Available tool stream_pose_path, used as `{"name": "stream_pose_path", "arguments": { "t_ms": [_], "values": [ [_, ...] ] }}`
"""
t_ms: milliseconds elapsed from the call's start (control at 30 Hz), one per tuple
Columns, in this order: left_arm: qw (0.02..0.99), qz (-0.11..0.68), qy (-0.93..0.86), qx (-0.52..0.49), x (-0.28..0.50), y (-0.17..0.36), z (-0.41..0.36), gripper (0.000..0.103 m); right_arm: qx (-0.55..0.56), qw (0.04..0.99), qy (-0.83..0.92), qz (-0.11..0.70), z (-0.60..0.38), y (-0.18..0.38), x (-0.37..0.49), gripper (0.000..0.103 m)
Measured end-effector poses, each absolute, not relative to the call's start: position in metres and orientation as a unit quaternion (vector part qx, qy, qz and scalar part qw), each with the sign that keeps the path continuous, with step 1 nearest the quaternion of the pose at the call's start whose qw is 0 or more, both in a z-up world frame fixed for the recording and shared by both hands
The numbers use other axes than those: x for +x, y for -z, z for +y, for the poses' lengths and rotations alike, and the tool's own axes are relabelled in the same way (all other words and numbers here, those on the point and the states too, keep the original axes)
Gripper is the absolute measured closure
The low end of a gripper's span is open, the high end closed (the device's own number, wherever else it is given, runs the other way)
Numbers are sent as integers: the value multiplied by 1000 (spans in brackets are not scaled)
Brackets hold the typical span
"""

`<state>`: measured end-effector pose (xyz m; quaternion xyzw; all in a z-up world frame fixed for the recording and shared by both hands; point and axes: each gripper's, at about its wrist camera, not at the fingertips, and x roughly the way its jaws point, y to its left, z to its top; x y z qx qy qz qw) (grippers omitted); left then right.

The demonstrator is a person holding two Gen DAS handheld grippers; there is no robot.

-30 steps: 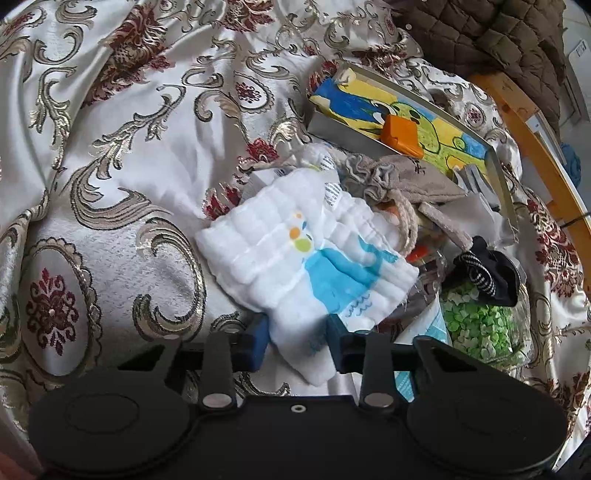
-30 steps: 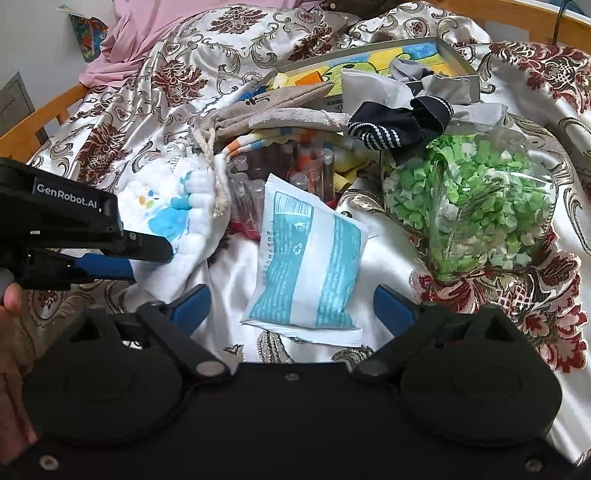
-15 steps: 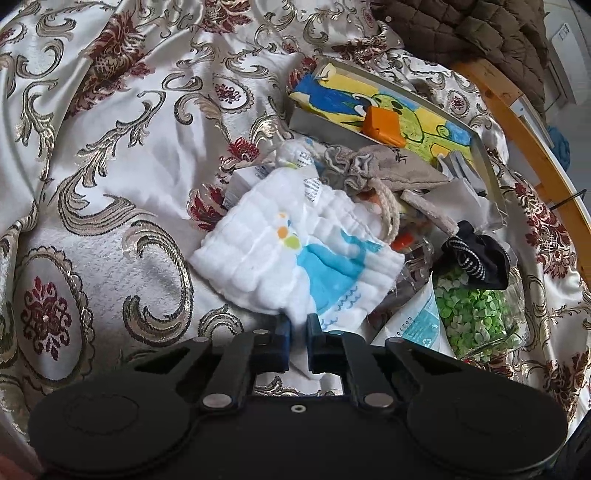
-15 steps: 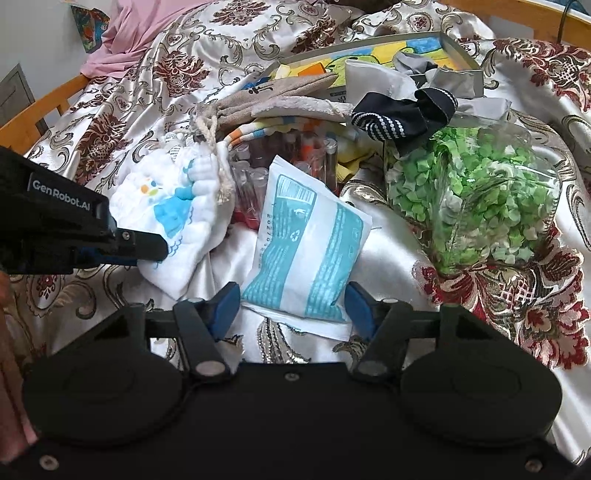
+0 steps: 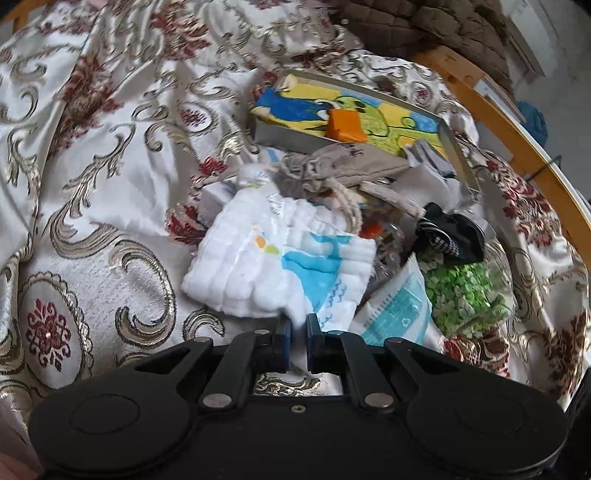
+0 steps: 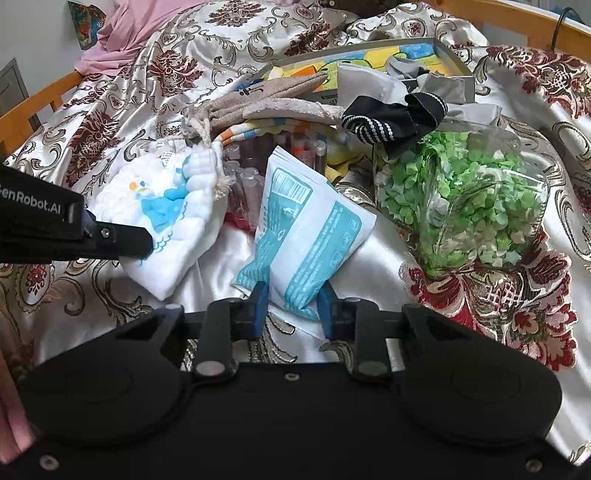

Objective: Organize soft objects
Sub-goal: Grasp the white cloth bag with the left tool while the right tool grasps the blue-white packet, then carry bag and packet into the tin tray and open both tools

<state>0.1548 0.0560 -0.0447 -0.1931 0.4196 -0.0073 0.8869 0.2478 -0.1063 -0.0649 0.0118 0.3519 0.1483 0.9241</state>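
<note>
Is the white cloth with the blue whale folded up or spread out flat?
Folded. The white cloth lies as a thick, puffy bundle with stacked layers along its edge, and the left claw pinches one corner.

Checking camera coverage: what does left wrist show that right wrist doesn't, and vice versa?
Left wrist only: brown quilted blanket, the orange block in full.
Right wrist only: pink sheet, and the left gripper from the side.
Both: white whale cloth pinched by the left gripper, teal-printed packet squeezed by the right gripper, whose jaws have just been closing, bag of green bits, picture tray.
</note>
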Motion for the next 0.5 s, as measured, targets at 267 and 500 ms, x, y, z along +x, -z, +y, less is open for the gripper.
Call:
{"name": "stream_pose_path", "arguments": {
  "t_ms": [267,500],
  "values": [
    [909,388,13,-150,144,34,45,97,-2,933,-146,329,-111,58,240,95],
    [930,344,29,-128,129,22,39,97,-8,943,-146,300,-115,46,228,97]
  ]
}}
